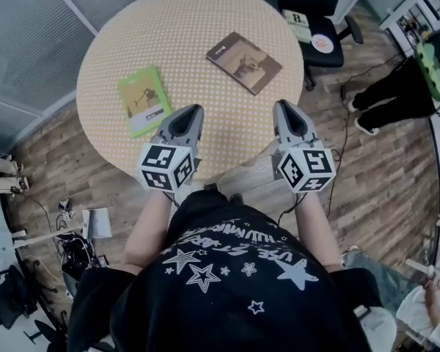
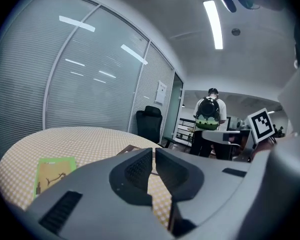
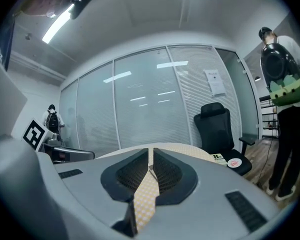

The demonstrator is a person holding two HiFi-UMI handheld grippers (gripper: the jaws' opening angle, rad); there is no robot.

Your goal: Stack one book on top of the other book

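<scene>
A green book (image 1: 143,100) lies flat on the left part of the round dotted table (image 1: 191,28). A brown book (image 1: 244,62) lies flat toward the table's back right. The two books are apart. My left gripper (image 1: 197,108) hovers over the table's near edge, just right of the green book, shut with nothing in it. My right gripper (image 1: 281,104) hovers near the right front edge, below the brown book, also shut and empty. In the left gripper view the green book (image 2: 52,172) shows left of the shut gripper (image 2: 153,151). The right gripper (image 3: 151,151) is seen shut in its own view.
A black office chair (image 1: 317,20) with a booklet and a round disc on its seat stands at the table's far right. A person in dark trousers (image 1: 396,86) stands to the right. Glass walls with blinds (image 2: 90,84) lie behind the table. Cables and gear (image 1: 73,248) sit on the floor at left.
</scene>
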